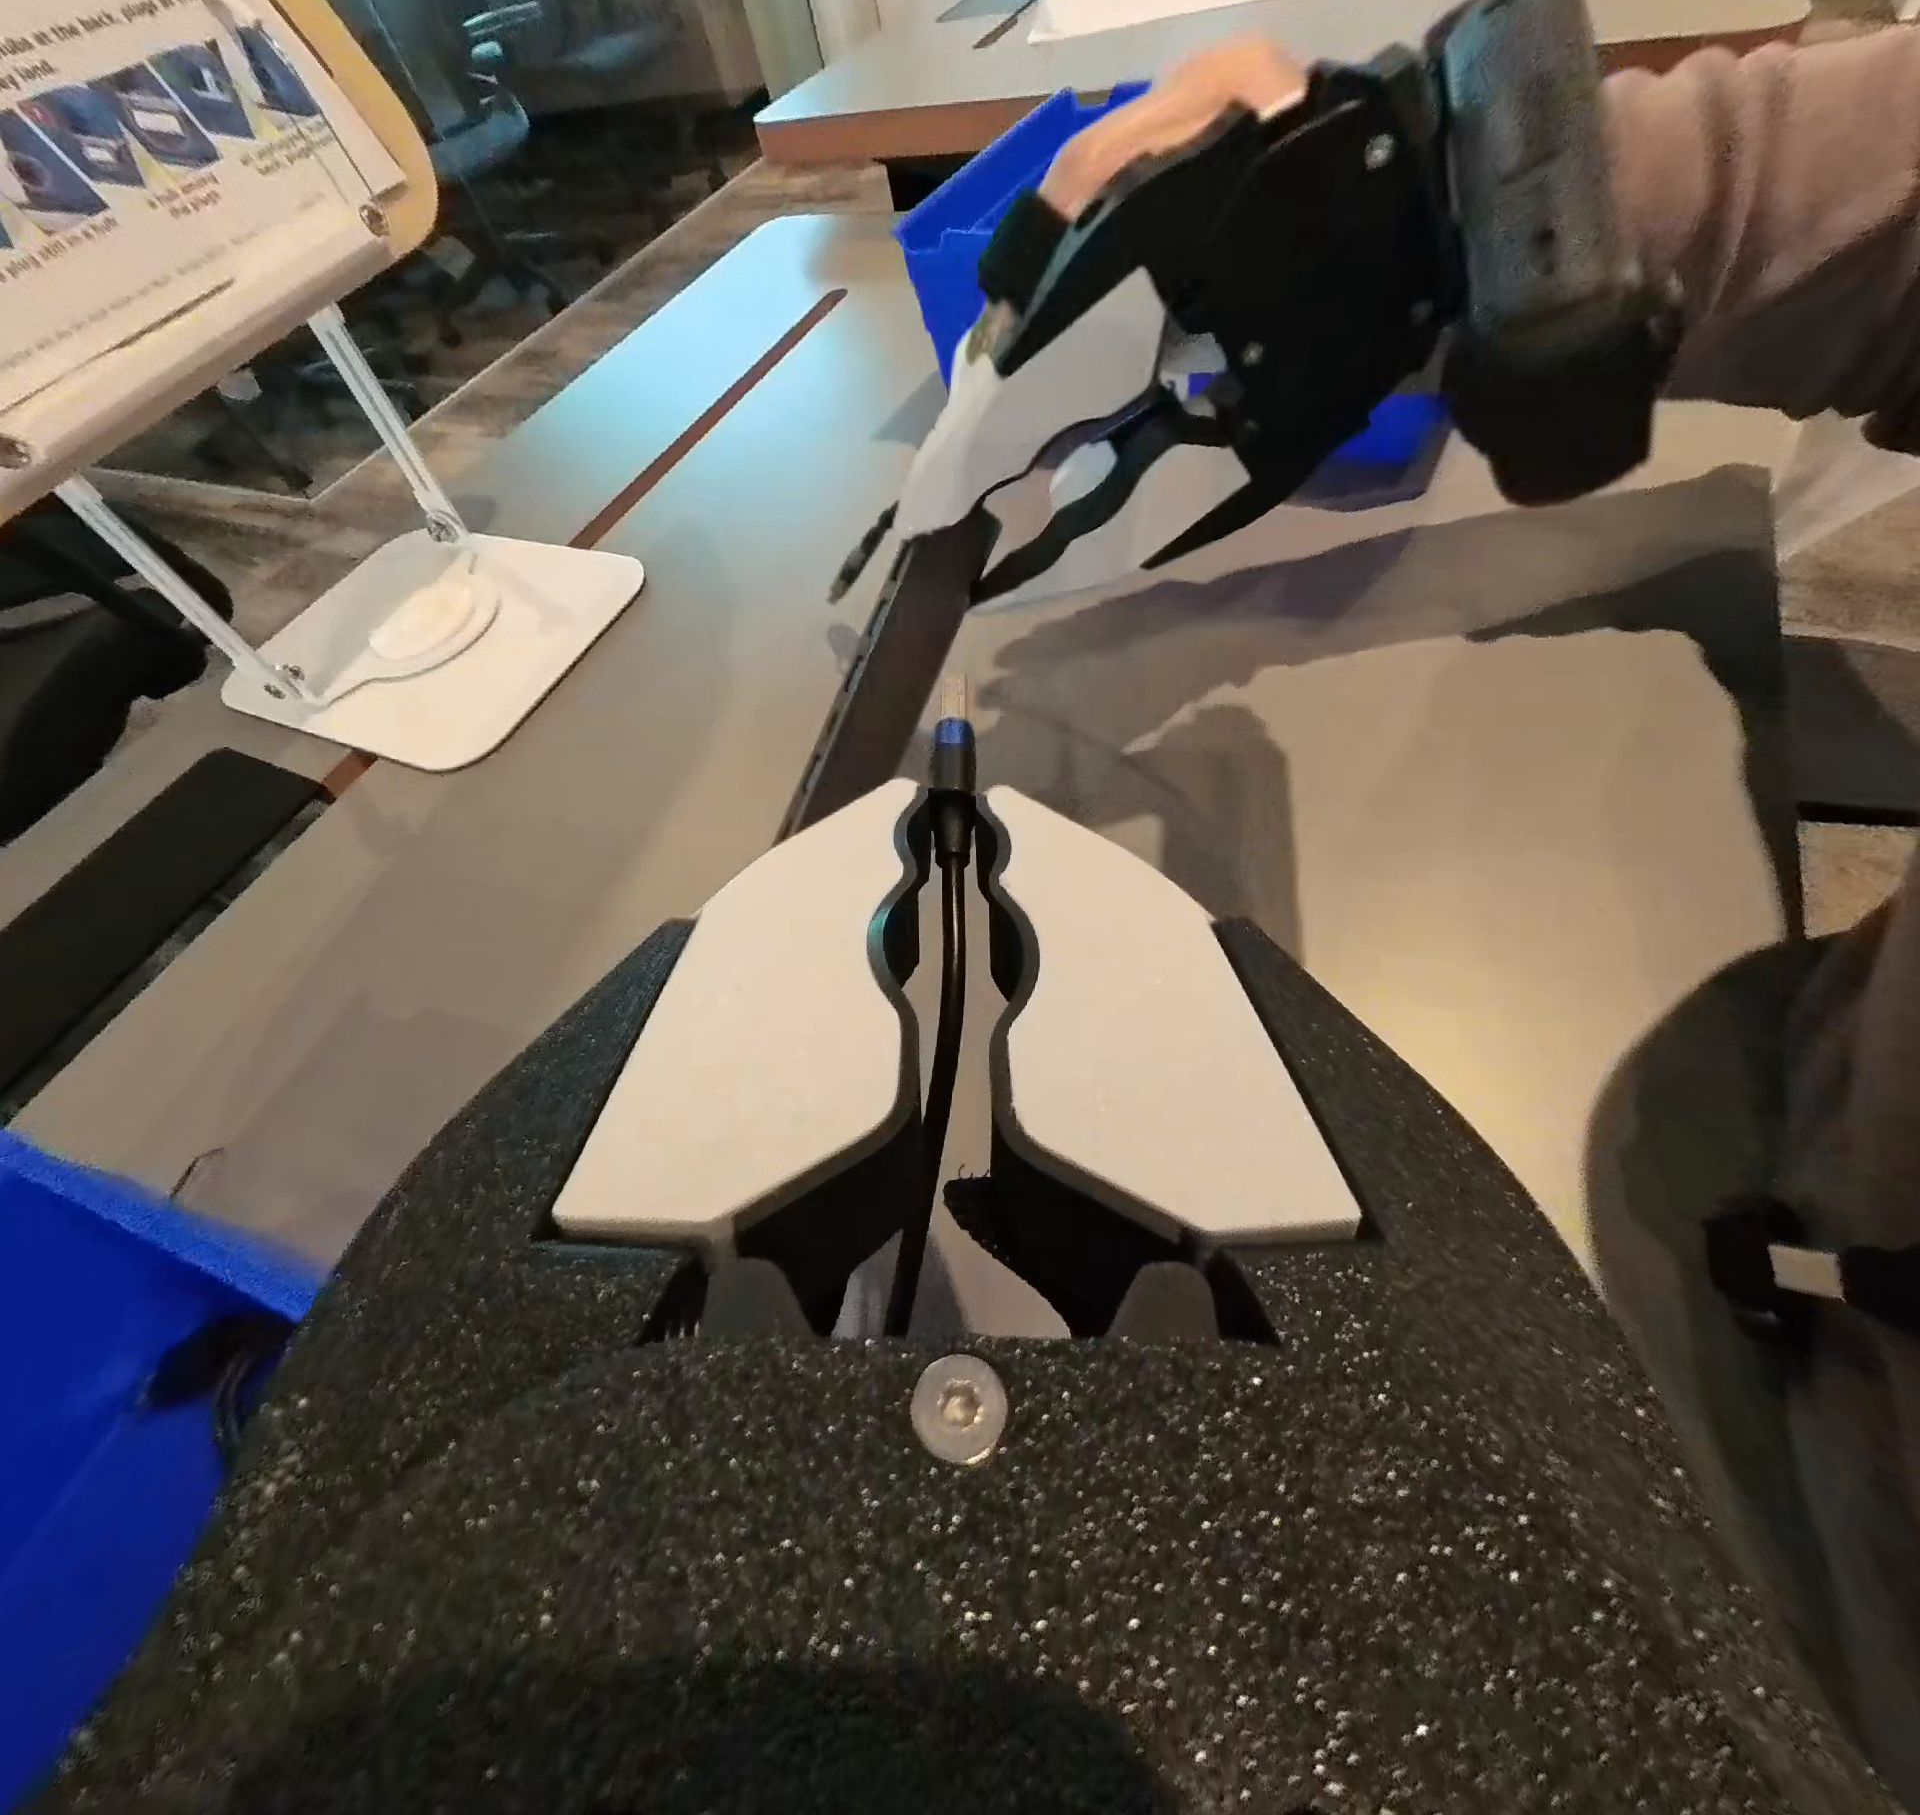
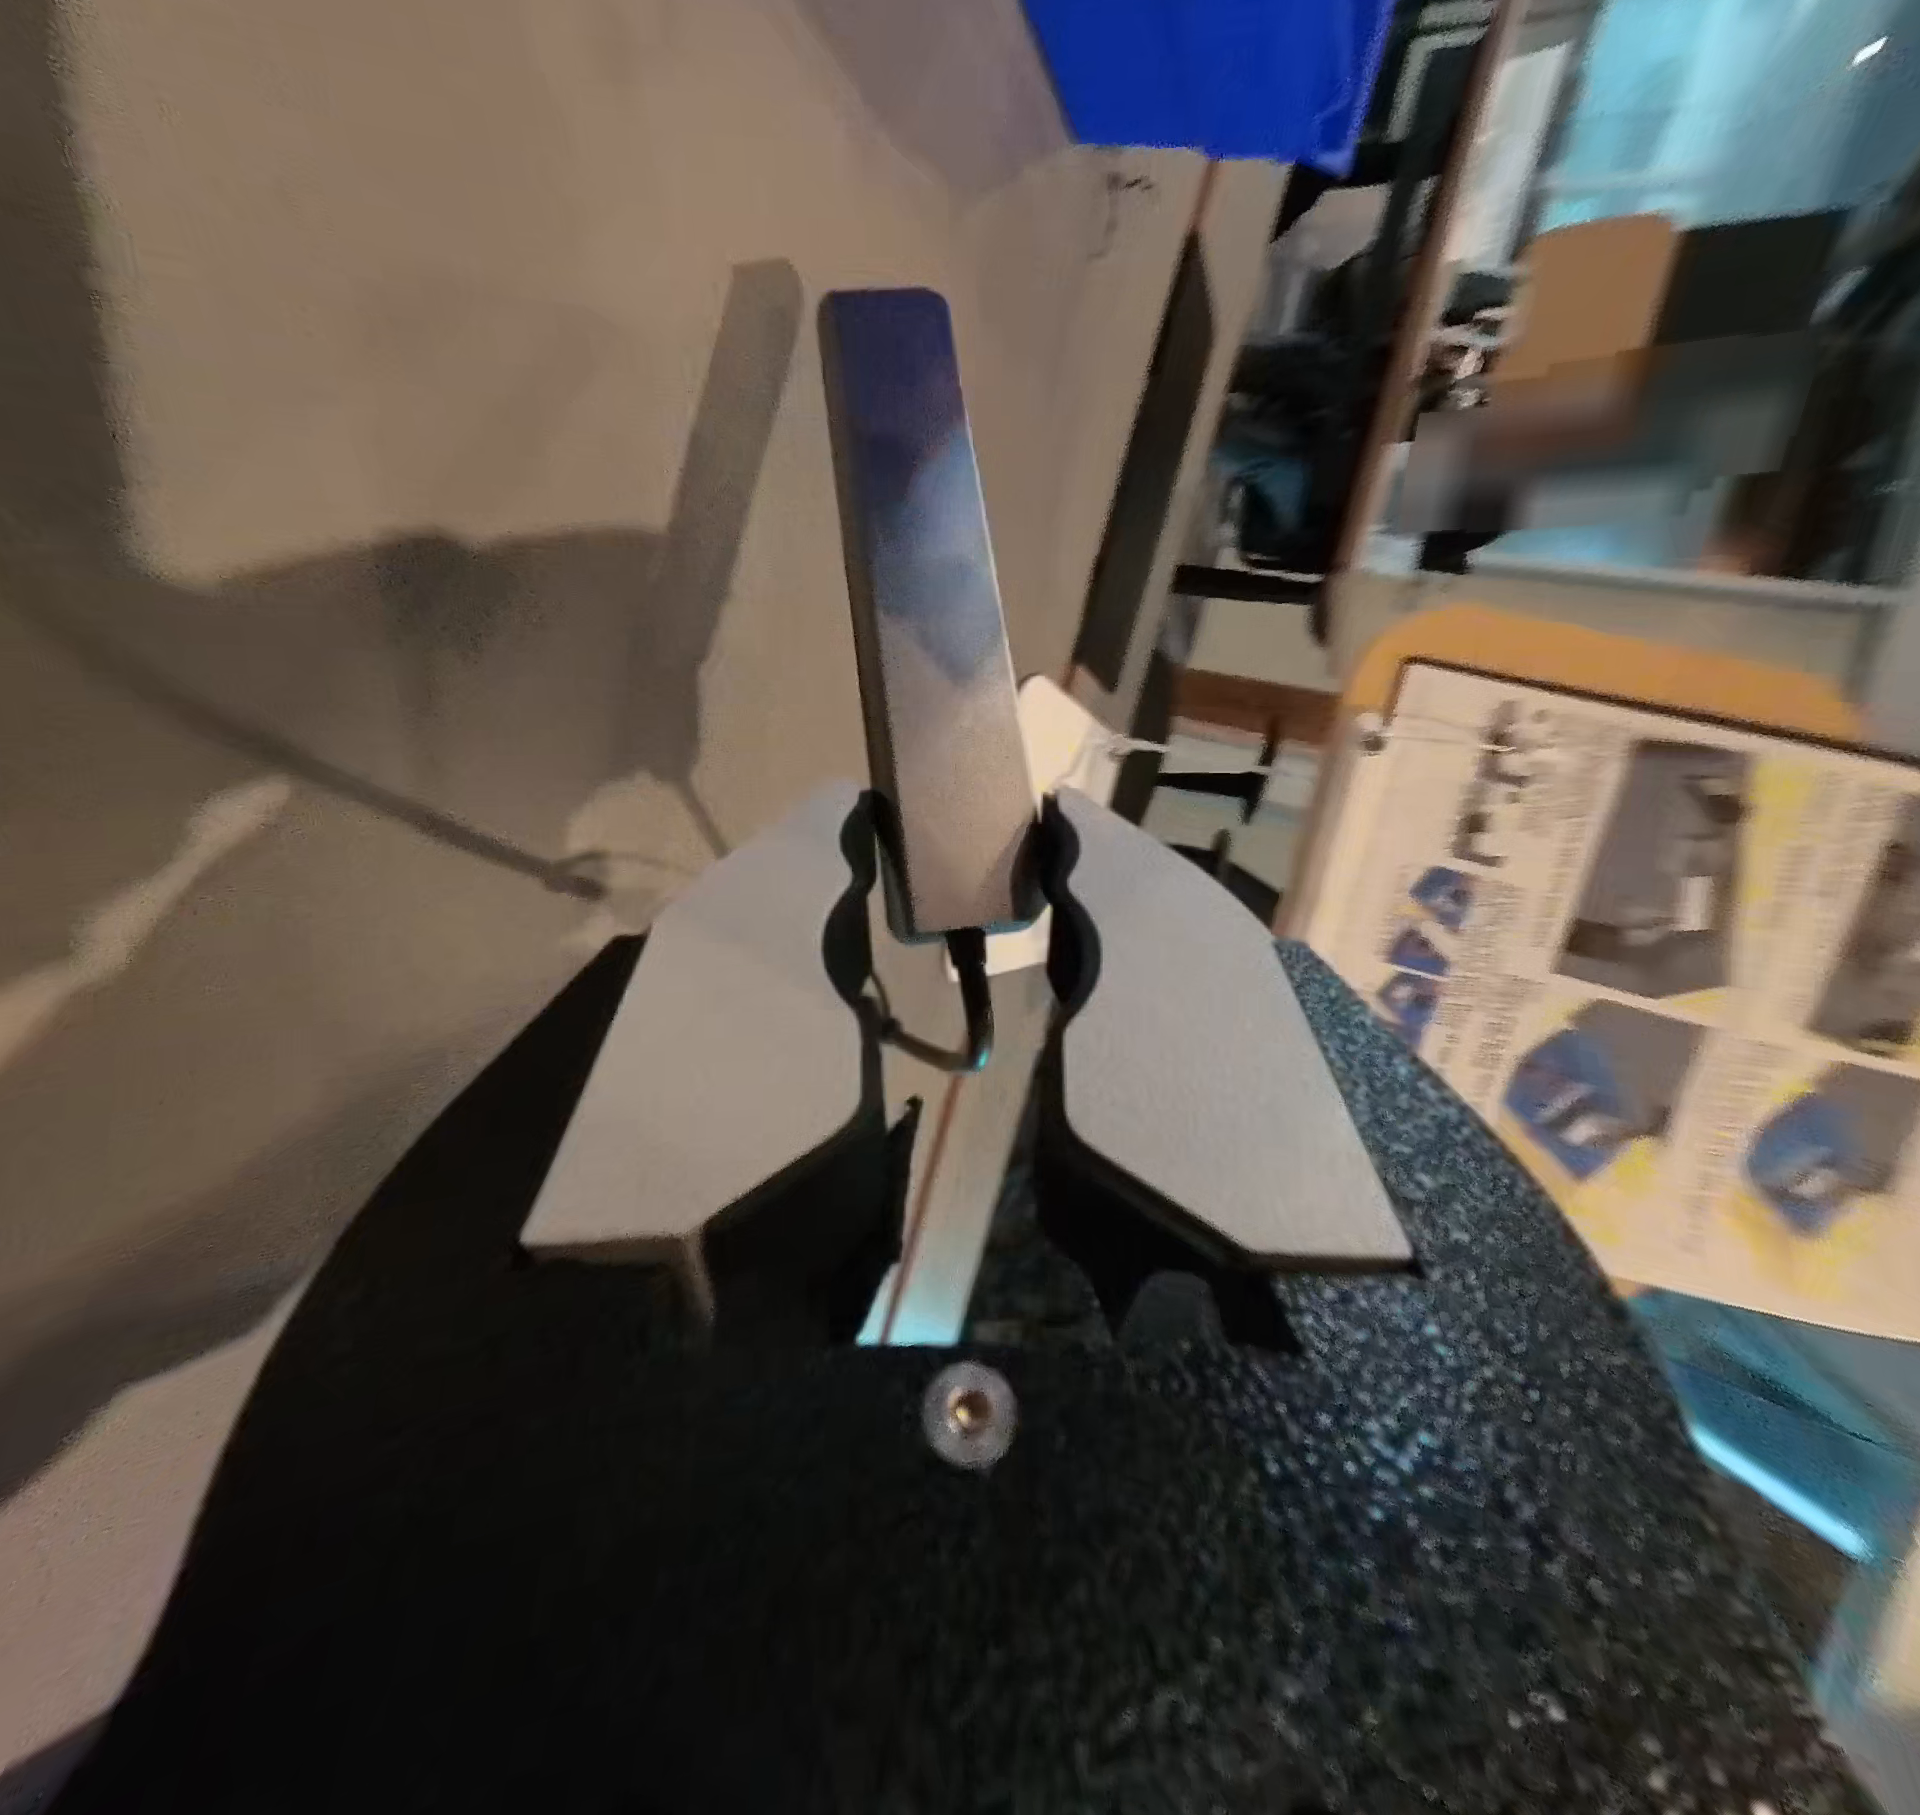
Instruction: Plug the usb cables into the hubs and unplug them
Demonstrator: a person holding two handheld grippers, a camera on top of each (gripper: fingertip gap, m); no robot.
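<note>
My left gripper [image 1: 951,801] is shut on a black USB plug [image 1: 953,763] with a blue ring. The plug's bare metal tip points forward, and its thin black cable runs back between my fingers. The tip lies just beside a long, slim dark hub [image 1: 883,664], which slants above the grey table. The right gripper [image 1: 940,518], in a person's hand, holds the hub's far end. In the right wrist view my right gripper [image 2: 956,856] is shut on the hub [image 2: 925,570], which sticks out forward. A thin cable [image 2: 971,1033] loops from the hub's near end.
A blue bin [image 1: 1039,227] stands behind the right gripper, and another blue bin [image 1: 94,1402] sits at the lower left. An instruction sign on a white stand [image 1: 447,643] is on the table's left and also shows in the right wrist view [image 2: 1662,934]. A blue bin [image 2: 1195,20] shows there at the top.
</note>
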